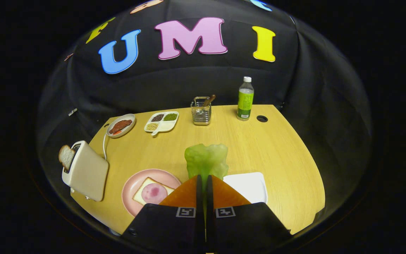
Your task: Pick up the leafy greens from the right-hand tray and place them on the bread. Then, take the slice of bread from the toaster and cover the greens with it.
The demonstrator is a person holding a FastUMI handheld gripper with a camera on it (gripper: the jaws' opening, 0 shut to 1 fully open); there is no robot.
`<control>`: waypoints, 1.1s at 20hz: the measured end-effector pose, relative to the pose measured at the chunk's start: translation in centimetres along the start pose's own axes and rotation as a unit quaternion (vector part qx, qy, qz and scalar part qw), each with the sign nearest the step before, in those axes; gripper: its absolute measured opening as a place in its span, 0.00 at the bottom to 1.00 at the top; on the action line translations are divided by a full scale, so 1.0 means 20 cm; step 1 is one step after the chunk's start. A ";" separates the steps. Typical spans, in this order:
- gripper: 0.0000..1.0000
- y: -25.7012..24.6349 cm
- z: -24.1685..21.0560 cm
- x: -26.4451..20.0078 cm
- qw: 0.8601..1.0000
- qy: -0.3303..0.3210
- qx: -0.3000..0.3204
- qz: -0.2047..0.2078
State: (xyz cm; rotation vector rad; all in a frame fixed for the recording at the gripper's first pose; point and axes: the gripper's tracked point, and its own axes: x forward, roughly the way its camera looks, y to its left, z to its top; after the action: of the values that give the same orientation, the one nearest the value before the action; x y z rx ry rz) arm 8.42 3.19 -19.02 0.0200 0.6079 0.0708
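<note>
My gripper is shut on the leafy greens, a pale green ruffled leaf that sticks up from between the fingertips, lifted off the table. Just right of the fingers lies the white tray, bare. Left of the fingers sits a pink plate with a slice of bread topped by a round of pink ham. Further left stands a cream toaster with a slice of bread poking out of its slot.
At the back of the wooden table stand a plate of meat, a divided dish of beans, a wire holder with a utensil and a green-labelled bottle. A cable hole is beside the bottle.
</note>
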 end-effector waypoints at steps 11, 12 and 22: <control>0.06 0.52 -0.17 0.07 0.994 0.025 -0.085 0.067; 0.06 0.55 -0.19 0.09 0.993 0.031 -0.089 0.071; 0.06 0.66 -0.41 0.24 0.984 0.077 -0.145 0.067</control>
State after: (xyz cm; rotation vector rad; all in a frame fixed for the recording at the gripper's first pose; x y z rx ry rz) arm 6.77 16.74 -27.98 -0.2303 0.7467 0.2924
